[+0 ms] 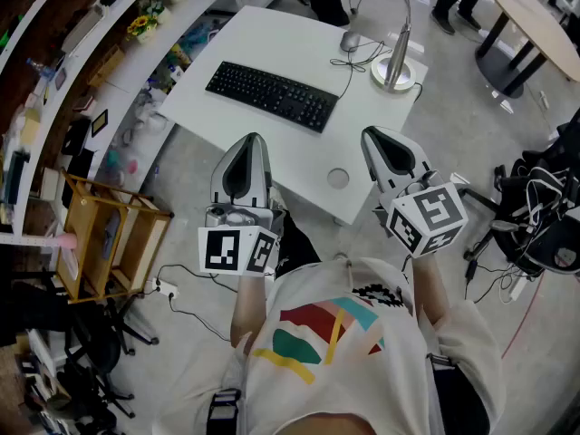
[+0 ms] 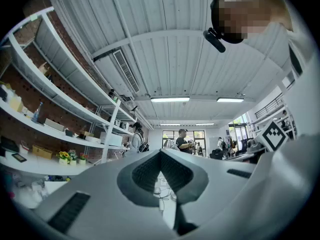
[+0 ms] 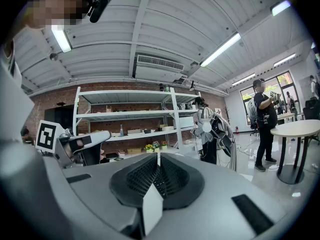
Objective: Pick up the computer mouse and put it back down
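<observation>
Mouse [image 1: 350, 40] is noted at the far edge of the table [image 1: 272, 157], just beside the lamp [image 1: 396, 69] base and well apart from both grippers. It is small and grey; details cannot be made out. Keyboard [image 1: 271, 95] is seen mid-table, nearer the grippers than the mouse is.

Left gripper [image 1: 253, 140] is held with its tip over the near table edge, fingers brought together, nothing clamped. In the left gripper view a thin slit behind the tips lets a sliver of table and cable be seen.

Right gripper [image 1: 372, 136] is held beside it, fingers pressed together, empty.

In both gripper views the mouse is hidden behind the gripper's own grey body; mostly shelves, ceiling and distant people are shown. In the head view the lamp head is partly cut off at the top edge.
</observation>
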